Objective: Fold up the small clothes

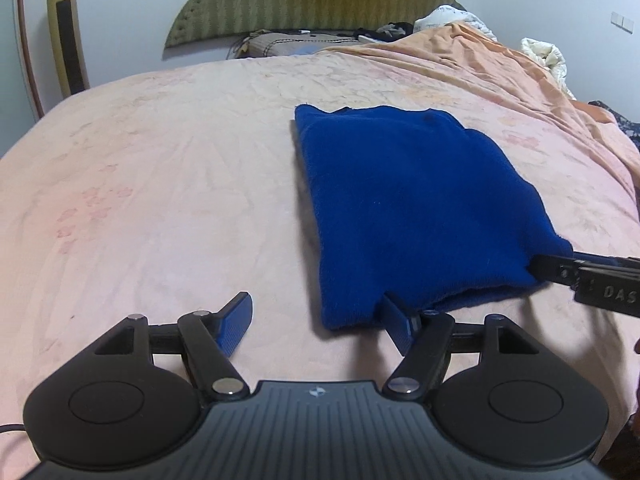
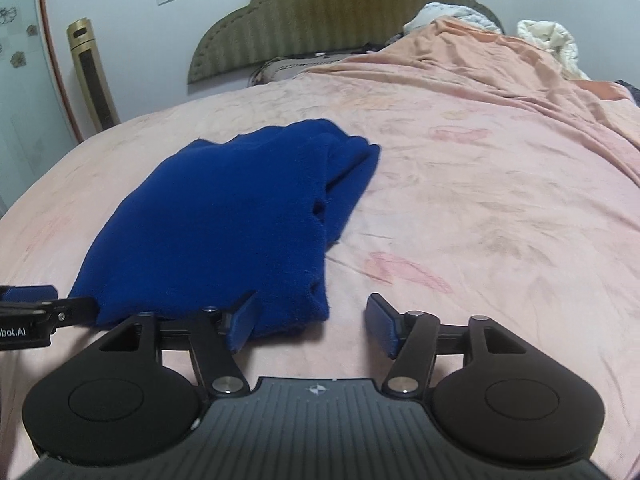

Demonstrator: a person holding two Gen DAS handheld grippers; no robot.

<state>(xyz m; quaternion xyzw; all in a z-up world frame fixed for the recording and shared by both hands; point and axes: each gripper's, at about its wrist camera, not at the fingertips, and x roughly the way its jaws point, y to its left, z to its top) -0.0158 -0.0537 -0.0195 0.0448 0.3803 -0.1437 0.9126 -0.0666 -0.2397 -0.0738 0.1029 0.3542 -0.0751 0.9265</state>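
A blue knit garment (image 1: 412, 204) lies folded into a rough rectangle on the pink bedsheet (image 1: 160, 200). My left gripper (image 1: 316, 304) is open at the garment's near left corner; its right finger touches the near edge and its left finger stands over bare sheet. One of the right gripper's fingers (image 1: 560, 270) shows at the garment's near right corner. In the right wrist view the garment (image 2: 216, 232) lies left of centre. My right gripper (image 2: 311, 300) is open astride its near right corner, with the pads not pressing on it. The left gripper's finger (image 2: 32, 292) appears at the left edge.
A bunched orange blanket (image 2: 500, 80) and white bedding (image 2: 548, 40) pile up at the far right of the bed. A green padded headboard (image 2: 340, 8) stands at the back. A gold tower appliance (image 2: 94, 76) stands by the wall on the left.
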